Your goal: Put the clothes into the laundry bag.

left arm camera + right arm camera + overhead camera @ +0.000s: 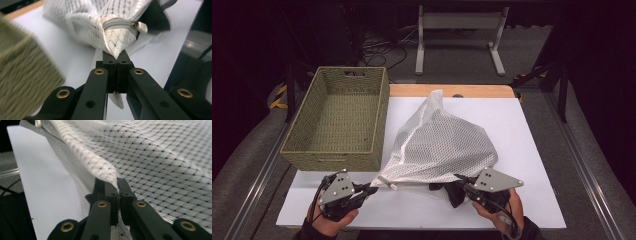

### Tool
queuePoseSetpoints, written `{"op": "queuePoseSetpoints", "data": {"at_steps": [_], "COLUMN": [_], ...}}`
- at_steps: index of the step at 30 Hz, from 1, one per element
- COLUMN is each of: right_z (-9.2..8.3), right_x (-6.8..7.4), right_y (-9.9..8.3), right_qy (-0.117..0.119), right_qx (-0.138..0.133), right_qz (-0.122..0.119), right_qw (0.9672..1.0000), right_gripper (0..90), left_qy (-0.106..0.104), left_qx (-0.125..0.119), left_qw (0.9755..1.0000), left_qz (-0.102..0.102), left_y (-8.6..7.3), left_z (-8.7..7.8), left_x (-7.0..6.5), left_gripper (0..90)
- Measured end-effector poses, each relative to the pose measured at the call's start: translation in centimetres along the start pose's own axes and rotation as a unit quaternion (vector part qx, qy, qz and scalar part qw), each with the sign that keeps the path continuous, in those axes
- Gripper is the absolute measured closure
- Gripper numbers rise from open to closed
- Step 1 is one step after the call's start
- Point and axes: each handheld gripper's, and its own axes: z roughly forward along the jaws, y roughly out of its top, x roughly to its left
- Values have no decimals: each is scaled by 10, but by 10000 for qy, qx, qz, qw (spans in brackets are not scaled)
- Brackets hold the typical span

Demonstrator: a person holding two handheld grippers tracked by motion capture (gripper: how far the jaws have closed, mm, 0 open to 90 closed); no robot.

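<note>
I see a white mesh bag [439,142] on the white table [532,150]. It is puffed up like a little tent, with a pointy tip sticking up at the far end. The cloth is full of tiny holes in neat rows, and something dark [452,192] shows under its near edge. It sits in the middle of the table, just beside the basket [339,117], which is green and woven and stands on the left.

My left gripper [373,190] is at the near left corner of the bag. In the left gripper view, its jaws are pressed together and pinch the corner of the bag [117,41]. A grey zip [116,23] runs along that corner, and a small white pull [142,27] hangs at its end. The corner is folded into a point right where the jaws bite it.

My right gripper [460,180] is at the near right edge of the bag. In the right gripper view, its jaws are also pressed together, and they pinch a fold of the mesh [110,173]. The mesh spreads out wide past the jaws, with small dark dots all over it.

The near edge of the bag is stretched between my two grippers, and the rest rises behind it
</note>
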Motion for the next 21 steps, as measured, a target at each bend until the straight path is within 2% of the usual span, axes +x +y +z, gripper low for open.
{"op": "queuePoseSetpoints", "data": {"at_steps": [2,4,6,7,8,9,10,11,12,13,14,15,16,17,18,19,20,21], "right_z": [8,16,22,24,25,25,25,25,25,25,26,26,26,27,28,30,30,31], "right_x": [4,6,6,6,5,5,5,4,3,3,3,3,3,3,3,3,3,3], "right_y": [1,0,-1,-2,-2,-2,-2,-1,0,0,1,2,3,3,4,4,4,5], "right_qy": [34,15,16,29,37,44,44,42,44,44,40,18,12,3,-3,6,6,1], "right_qx": [62,154,221,229,240,237,237,198,194,194,189,178,184,189,188,196,196,194], "right_qz": [-55,-61,-42,-18,-6,2,2,30,35,35,43,48,51,69,76,87,87,81], "right_qw": [10000,9999,9997,9997,9997,9997,9997,9998,9998,9998,9998,9998,9998,9998,9998,9998,9998,9998], "right_gripper": [888,889,889,889,889,890,890,890,890,890,890,890,890,890,890,890,890,890], "left_qy": [81,119,28,110,203,233,233,235,239,239,45,14,-123,-369,-369,-722,-722,-923], "left_qx": [34,0,-71,-108,-212,-416,-416,-664,-759,-759,-925,-962,-980,-927,-927,-655,-655,-462], "left_qw": [9999,9999,10000,9999,9996,9988,9988,9975,9968,9968,9953,9944,9936,9929,9929,9919,9919,9906], "left_qz": [-133,-70,-61,-19,-10,-88,-88,-4,114,114,294,436,544,643,643,813,813,900], "left_y": [-12,-20,-21,-20,-18,-15,-15,-11,-7,-7,0,5,10,15,15,23,23,27], "left_z": [6,12,14,13,11,7,7,2,0,0,-1,0,3,8,8,31,31,48], "left_x": [2,0,-1,-2,-4,-3,-3,-7,-10,-10,-20,-25,-31,-36,-36,-48,-48,-54], "left_gripper": [880,859,750,703,647,571,511,512,511,511,511,522,555,578,594,593,589,589]}}
